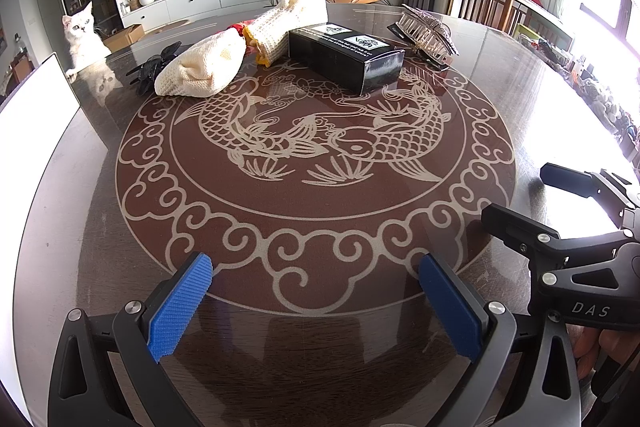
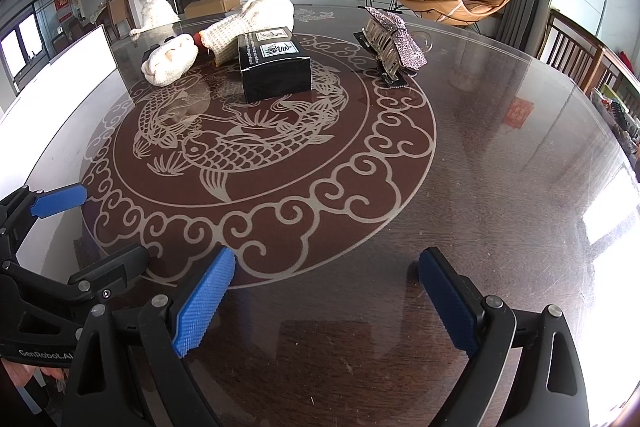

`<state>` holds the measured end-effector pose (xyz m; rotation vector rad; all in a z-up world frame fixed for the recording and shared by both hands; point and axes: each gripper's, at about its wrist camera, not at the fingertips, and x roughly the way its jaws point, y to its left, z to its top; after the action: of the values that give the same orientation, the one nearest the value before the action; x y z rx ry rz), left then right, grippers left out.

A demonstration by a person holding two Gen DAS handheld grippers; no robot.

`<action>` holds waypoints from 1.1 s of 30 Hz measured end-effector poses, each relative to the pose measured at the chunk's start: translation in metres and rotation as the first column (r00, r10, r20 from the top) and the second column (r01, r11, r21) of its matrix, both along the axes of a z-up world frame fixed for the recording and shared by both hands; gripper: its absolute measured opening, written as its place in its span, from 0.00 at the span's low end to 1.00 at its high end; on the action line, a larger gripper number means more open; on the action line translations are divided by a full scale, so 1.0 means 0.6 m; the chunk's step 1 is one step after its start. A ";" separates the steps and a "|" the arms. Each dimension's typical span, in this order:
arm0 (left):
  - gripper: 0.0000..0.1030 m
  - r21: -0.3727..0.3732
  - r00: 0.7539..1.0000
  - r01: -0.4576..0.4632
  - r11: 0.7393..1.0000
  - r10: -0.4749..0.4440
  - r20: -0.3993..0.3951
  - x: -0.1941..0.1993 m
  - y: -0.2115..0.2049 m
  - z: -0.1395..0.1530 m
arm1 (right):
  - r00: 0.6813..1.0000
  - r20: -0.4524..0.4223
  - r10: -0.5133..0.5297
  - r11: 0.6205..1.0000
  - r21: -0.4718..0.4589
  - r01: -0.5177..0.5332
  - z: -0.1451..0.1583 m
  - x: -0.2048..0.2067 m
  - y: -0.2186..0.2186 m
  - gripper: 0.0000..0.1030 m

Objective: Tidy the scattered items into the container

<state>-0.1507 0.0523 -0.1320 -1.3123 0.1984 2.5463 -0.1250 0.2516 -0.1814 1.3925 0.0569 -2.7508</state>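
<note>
On the round dark table (image 1: 300, 347) lie a black box (image 1: 344, 57) (image 2: 276, 67), two cream knitted cloths (image 1: 200, 65) (image 1: 288, 23) (image 2: 170, 63) (image 2: 256, 23), a black hair claw (image 1: 154, 67) behind the near cloth, and a sparkly hair clip (image 1: 426, 33) (image 2: 394, 43). A white container (image 1: 36, 115) (image 2: 56, 107) stands at the table's left edge. My left gripper (image 1: 316, 301) is open and empty over the near table. My right gripper (image 2: 326, 295) is open and empty beside it; it also shows in the left wrist view (image 1: 516, 195).
A white cat (image 1: 82, 35) (image 2: 152, 3) rests its paws on the far left table edge. Wooden chairs (image 1: 488, 3) (image 2: 576, 59) stand at the right. A red item (image 1: 240, 27) peeks out between the cloths.
</note>
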 end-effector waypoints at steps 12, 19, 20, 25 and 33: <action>1.00 -0.009 0.999 0.028 1.000 -0.028 0.023 0.000 -0.014 0.001 | 1.000 0.000 0.000 1.000 0.000 0.000 0.000 -0.001 0.000 0.91; 1.00 -0.011 0.998 -0.046 0.999 0.046 0.036 -0.030 -0.075 0.001 | 1.000 0.000 0.000 1.000 0.000 0.000 0.000 -0.001 0.000 0.91; 1.00 -0.008 0.998 -0.049 0.999 0.049 0.033 -0.031 -0.079 0.001 | 1.000 0.000 0.000 1.000 0.000 0.000 0.000 -0.001 0.000 0.91; 1.00 -0.007 0.998 -0.062 0.998 0.062 0.024 -0.028 -0.081 0.000 | 1.000 0.000 0.000 1.000 0.000 0.000 0.000 -0.001 0.000 0.91; 1.00 -0.008 0.998 -0.067 0.998 0.067 0.020 -0.027 -0.080 0.000 | 1.000 0.000 -0.001 1.000 0.000 0.001 0.000 -0.001 0.000 0.91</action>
<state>-0.1666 0.0040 -0.1319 -1.3696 0.1618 2.5887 -0.1255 0.2515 -0.1815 1.3928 0.0569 -2.7513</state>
